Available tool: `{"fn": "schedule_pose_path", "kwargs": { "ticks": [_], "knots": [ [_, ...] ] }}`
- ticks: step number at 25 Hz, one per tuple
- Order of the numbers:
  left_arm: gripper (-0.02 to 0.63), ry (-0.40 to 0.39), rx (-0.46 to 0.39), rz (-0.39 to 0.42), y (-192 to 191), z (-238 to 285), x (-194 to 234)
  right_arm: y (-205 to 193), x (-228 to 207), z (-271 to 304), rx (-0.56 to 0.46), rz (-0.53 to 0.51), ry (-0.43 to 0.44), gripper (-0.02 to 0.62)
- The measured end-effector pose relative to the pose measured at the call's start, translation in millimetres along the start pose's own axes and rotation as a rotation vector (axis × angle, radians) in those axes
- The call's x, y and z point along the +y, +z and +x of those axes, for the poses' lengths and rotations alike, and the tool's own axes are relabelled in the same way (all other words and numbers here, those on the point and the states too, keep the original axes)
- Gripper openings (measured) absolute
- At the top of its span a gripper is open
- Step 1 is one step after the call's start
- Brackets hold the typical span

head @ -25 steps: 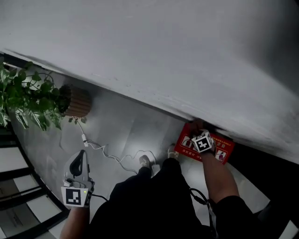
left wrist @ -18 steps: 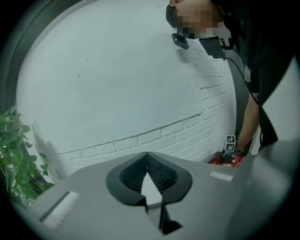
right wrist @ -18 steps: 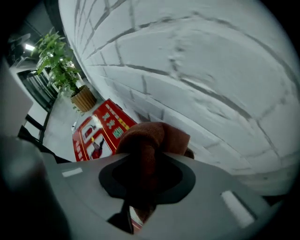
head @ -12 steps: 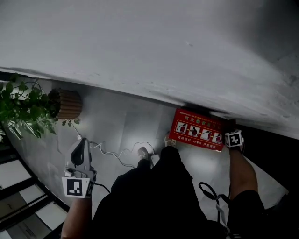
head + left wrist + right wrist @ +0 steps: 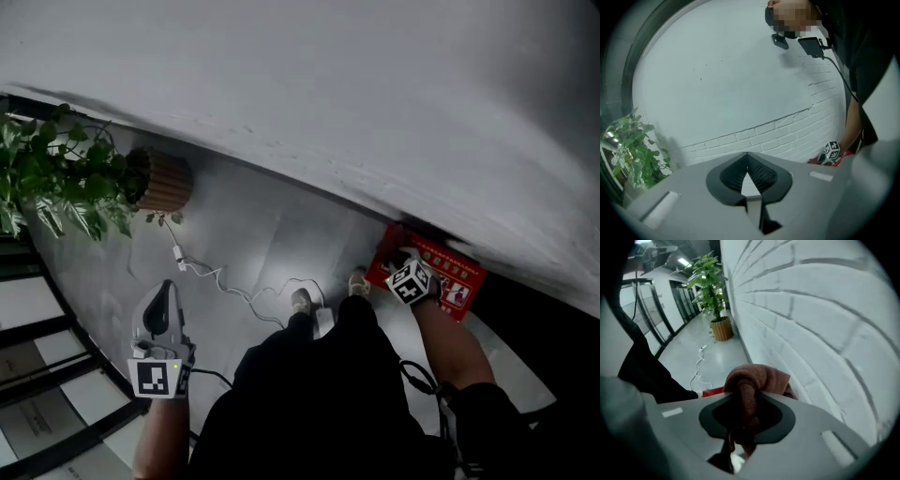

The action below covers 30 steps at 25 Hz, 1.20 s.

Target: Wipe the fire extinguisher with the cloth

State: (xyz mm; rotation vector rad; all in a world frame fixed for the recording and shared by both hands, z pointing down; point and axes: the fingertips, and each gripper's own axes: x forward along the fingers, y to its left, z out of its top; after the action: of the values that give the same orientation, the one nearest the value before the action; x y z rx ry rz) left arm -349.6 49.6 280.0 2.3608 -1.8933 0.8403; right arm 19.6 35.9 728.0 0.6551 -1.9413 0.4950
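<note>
Jaws of right gripper [image 5: 744, 401] pinch cloth [image 5: 761, 377]; print on red box [image 5: 457, 273] seems unreadable.

We see the cloth [image 5: 759, 377], a brownish-pink knit, bunched up and pinched between the jaws of the right gripper [image 5: 742, 401]. The red fire extinguisher box [image 5: 459, 275], with pictogram labels on its top, lies at the foot of the white brick wall [image 5: 281, 94].

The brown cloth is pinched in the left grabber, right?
No. The brown cloth is pinched in the right gripper, as the right gripper view shows. The left gripper is closed with nothing in it.
</note>
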Motion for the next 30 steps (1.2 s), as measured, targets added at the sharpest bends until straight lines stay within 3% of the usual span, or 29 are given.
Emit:
{"fn": "schedule_pose_path", "kwargs": {
  "ticks": [4, 7, 12, 17, 20, 22, 25, 30],
  "knots": [
    [-0.002, 0.047, -0.015, 0.034, 10.9, -20.5, 15.8, 23.6, 4.2, 34.6, 0.051, -0.058, 0.061, 0.080],
    [-0.002, 0.081, -0.033, 0.027, 17.4, -27.8, 22.9, 4.0, -6.0, 22.3, 0.072, 0.003, 0.070, 0.078],
    [-0.002, 0.011, -0.077, 0.000, 20.8, -8.8, 8.0, -100.6, -38.7, -36.4, 0.134, 0.243, -0.030, 0.075],
    [-0.002, -0.092, -0.083, -0.004, 16.6, 20.3, -13.6, -242.5, -71.2, -105.9, 0.305, 0.592, -0.197, 0.075],
    [-0.002, -0.138, -0.081, -0.006, 14.4, 32.0, -23.4, -280.9, -63.3, -130.1, 0.331, 0.788, -0.173, 0.077],
    [-0.002, -0.140, -0.093, -0.013, 18.1, 33.6, -20.5, -265.2, -60.9, -139.0, 0.256, 0.744, -0.194, 0.077],
    [-0.002, -0.119, -0.114, -0.012, 25.8, 32.7, -7.2, -175.8, -50.3, -119.2, 0.107, 0.453, -0.184, 0.077],
    [-0.002, -0.068, -0.140, -0.013, 48.4, 27.5, 6.8, 7.9, 23.2, -13.5, -0.062, 0.065, 0.068, 0.078]
  ]
}}
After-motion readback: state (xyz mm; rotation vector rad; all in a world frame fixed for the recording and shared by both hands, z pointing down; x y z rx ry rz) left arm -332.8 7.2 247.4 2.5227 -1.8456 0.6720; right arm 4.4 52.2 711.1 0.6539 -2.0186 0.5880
